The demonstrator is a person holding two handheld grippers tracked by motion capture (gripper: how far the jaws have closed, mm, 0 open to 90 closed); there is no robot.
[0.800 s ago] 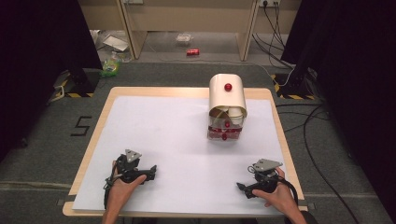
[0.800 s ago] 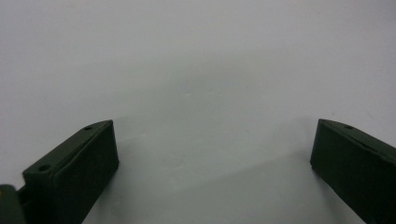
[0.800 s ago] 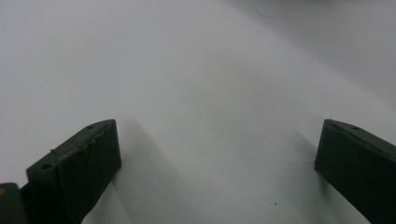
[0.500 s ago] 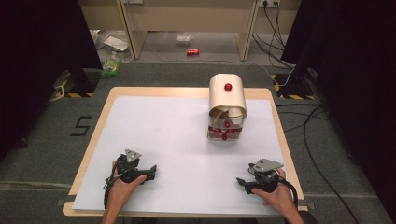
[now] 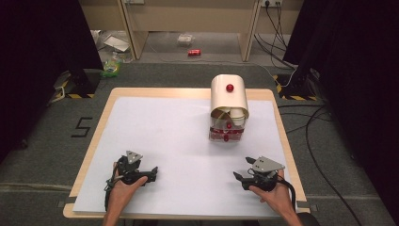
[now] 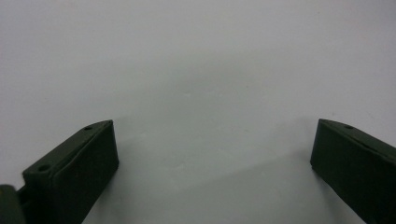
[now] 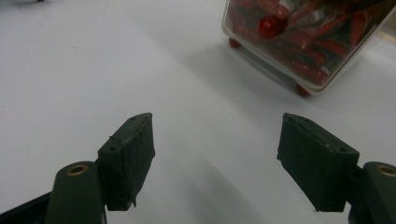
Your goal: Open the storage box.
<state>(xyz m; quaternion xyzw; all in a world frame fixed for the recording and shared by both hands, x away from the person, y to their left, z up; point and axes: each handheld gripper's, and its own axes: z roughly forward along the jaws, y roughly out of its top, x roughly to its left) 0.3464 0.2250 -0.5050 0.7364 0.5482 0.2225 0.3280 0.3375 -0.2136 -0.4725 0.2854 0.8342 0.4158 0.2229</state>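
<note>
Clear box (image 5: pixel 227 133) at far right of table (image 5: pixel 160 136), red packets inside, cream dome lid (image 5: pixel 229 96) above. Left gripper (image 5: pixel 151 173), right gripper (image 5: pixel 241 178): jaws wide, nothing held, near front edge, well apart from box.

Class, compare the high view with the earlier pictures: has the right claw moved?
Yes. The right claw has shifted slightly leftward along the near table edge, judged against the cream box, which stands unmoved.
</note>
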